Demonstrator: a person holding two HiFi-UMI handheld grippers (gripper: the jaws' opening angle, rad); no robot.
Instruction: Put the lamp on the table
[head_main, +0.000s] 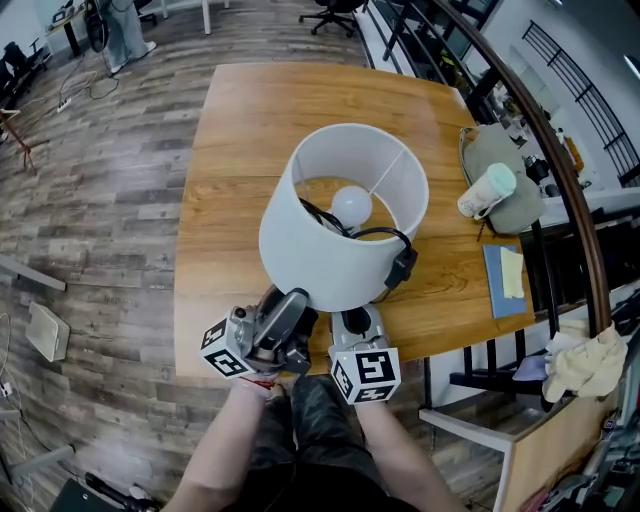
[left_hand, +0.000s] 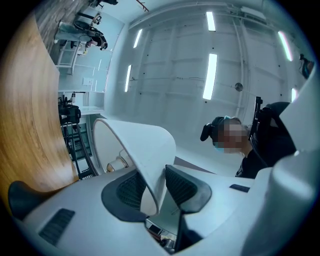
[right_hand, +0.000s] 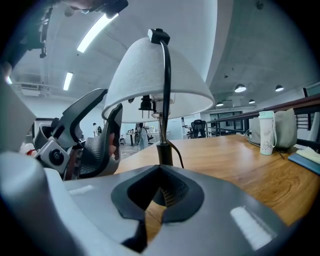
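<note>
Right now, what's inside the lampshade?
A white bulb, thin wire spokes, and a black cord that loops over the lampshade's rim to its switch outside. From above, the bulb covers its socket.

Pale grey moulded shells on left gripper and right gripper, black ribbed pads set in dark oval surrounds, white cubes bearing black square markers, forearms without sleeves, dark mottled trousers
</note>
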